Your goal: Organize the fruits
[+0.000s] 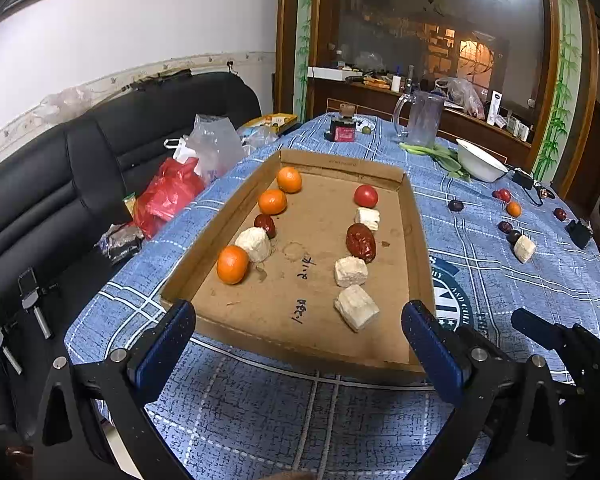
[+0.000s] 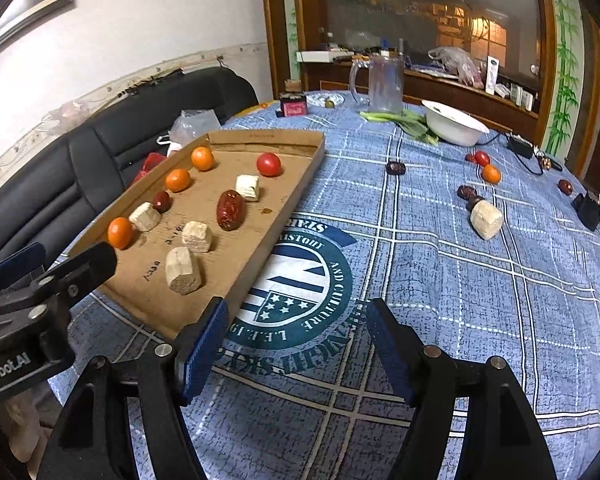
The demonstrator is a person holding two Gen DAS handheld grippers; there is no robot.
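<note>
Nearest the lens, the left gripper (image 1: 298,336) is seen spread wide and empty over the near edge of the cardboard tray (image 1: 220,224), in which three oranges (image 1: 232,265), two red dates (image 1: 361,243), a tomato (image 1: 366,195) and pale blocks (image 1: 356,307) are laid out in two rows running toward 12 o'clock. Further right, the right gripper (image 2: 296,338) is likewise held apart with nothing between its pads, above the blue tablecloth (image 2: 440,280); loose fruit (image 2: 491,174) is scattered at 2 o'clock.

tablecloth (image 2: 420,240): "AND CULTURE", "HISTORY" | left tool (image 2: 60,264): "Robot.AI"
</note>
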